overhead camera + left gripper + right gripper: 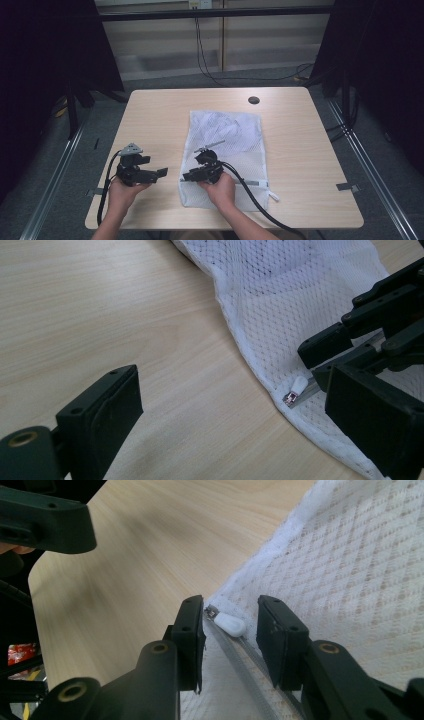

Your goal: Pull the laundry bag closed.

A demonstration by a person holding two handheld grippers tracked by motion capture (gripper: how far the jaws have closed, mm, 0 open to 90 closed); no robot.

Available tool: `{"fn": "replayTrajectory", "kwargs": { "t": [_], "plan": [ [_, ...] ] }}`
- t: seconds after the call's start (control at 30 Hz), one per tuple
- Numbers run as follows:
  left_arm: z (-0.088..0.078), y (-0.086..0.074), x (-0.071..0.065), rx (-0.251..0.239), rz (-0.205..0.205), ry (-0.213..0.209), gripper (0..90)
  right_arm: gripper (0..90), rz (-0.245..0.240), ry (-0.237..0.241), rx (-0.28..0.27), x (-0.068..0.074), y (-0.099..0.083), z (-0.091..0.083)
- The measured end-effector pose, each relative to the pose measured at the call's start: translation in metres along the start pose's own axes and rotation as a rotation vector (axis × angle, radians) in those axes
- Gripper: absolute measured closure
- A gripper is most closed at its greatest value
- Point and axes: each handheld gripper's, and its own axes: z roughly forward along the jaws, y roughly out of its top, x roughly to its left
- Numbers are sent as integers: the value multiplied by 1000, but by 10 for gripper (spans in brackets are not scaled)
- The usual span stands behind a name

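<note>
A white mesh laundry bag (225, 150) is seen lying flat near the middle of a pale wooden tabletop (300, 145), its zippered end toward the person. The bag is judged light, soft and floppy, likely to bunch or slide if dragged, so the mesh itself offers a poor hold. The better hold is judged to be the small white zipper pull (230, 624) at the bag's near left corner, at the end of a grey zipper track (245, 672). The right tool (229, 630) is held low over that corner, its jaws standing apart on either side of the pull with gaps visible, nothing yet clamped. The left tool (235, 425) is held just left of the bag over bare wood, its jaws wide apart and holding nothing. The pull looks tiny and smooth, so a slip is judged possible. Open wood is seen left of the bag and right of it. A dark round grommet (254, 100) sits near the far edge, well apart from the bag.
</note>
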Motion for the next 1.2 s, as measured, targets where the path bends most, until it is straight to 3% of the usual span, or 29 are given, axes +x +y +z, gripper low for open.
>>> {"fn": "replayTrajectory", "kwargs": {
  "t": [0.43,0.67,0.97,1.2],
  "plan": [
    [0,0,0,-6,-10,3,80,689,22,19,29,0,0,7],
    [0,0,0,4,-1,3,80,733,20,55,11,3,2,5],
    [1,0,-1,3,-4,1,80,758,24,55,21,4,2,7],
    [1,0,0,12,-3,3,80,758,53,65,33,4,2,13]
  ]
}}
